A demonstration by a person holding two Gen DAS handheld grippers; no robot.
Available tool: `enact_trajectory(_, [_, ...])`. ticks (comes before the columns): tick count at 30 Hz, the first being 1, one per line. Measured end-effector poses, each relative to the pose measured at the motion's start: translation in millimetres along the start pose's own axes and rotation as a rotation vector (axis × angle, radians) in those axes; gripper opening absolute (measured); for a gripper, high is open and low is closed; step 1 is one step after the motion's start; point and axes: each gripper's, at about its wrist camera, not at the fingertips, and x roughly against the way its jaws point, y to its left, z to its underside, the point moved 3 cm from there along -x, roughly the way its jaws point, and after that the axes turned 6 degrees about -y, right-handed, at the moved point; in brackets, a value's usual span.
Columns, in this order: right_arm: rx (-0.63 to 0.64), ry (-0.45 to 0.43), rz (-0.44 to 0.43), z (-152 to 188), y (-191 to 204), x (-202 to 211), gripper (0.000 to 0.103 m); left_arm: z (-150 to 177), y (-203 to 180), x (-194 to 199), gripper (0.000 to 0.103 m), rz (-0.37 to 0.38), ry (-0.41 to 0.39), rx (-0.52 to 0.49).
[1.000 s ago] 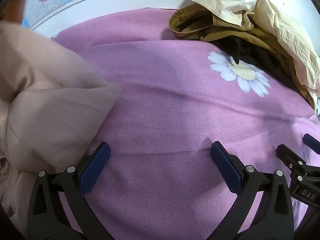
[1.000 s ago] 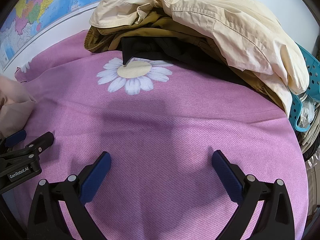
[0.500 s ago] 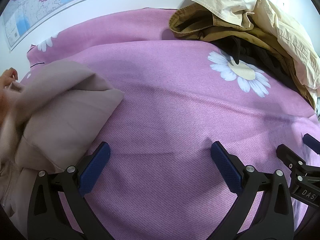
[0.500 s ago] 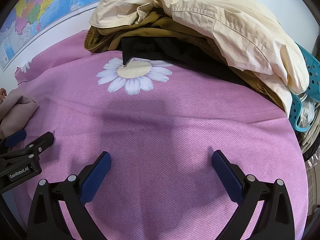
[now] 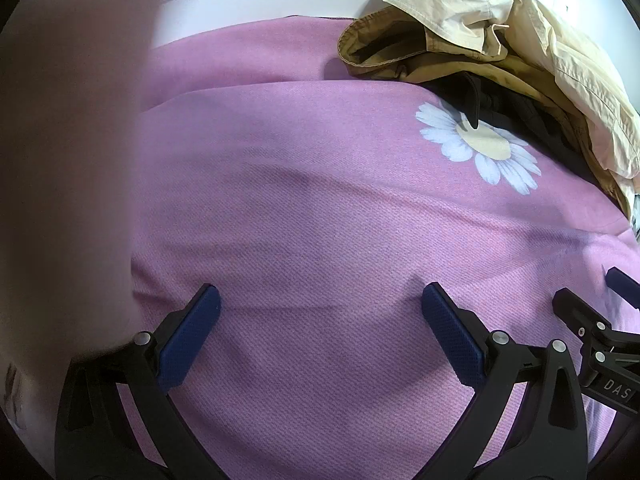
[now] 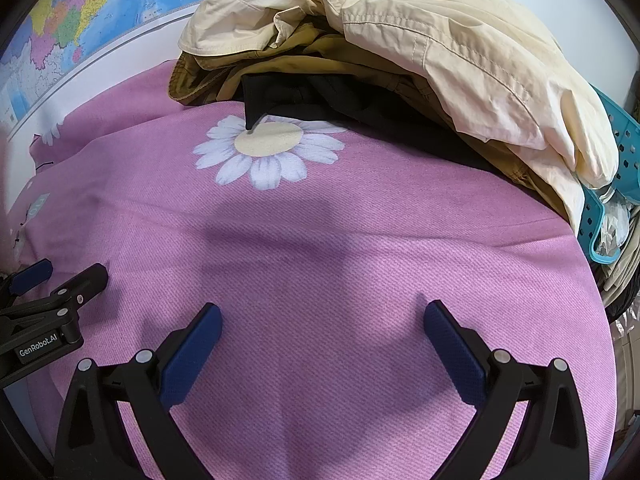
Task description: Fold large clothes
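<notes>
My left tongs (image 5: 320,316) stand wide apart over bare pink cloth, holding nothing; my right tongs (image 6: 322,332) are spread just the same and equally empty. Each shows at the lower edge of the other's view, so the two sit side by side above the pink daisy blanket (image 5: 320,220).

Moving outward, the change is on the left of the left wrist view. Half a second ago a beige garment lay crumpled there with a hand at its edge; now a big blurred beige mass (image 5: 68,160) fills that whole side, close against the lens. I judge the garment is being lifted or swung across toward the open area in front of me, meaning a piece is about to be laid out for folding. No fold has begun yet.

The remaining clothes wait in a heap (image 6: 400,48) at the upper right of both views: a cream jacket over olive and black items, one black corner touching the daisy print (image 6: 268,150).

The blur hides the garment's shape, edges and whoever holds it. A teal basket (image 6: 612,184) is cut off at the right edge.
</notes>
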Motion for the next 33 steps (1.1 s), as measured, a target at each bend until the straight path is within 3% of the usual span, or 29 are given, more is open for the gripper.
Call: enact_trajectory(33, [0.000,0.000,0.000,-0.1,0.2,0.3,0.098,2.4,1.1,1.0,0.099,-0.001,-0.001,0.000])
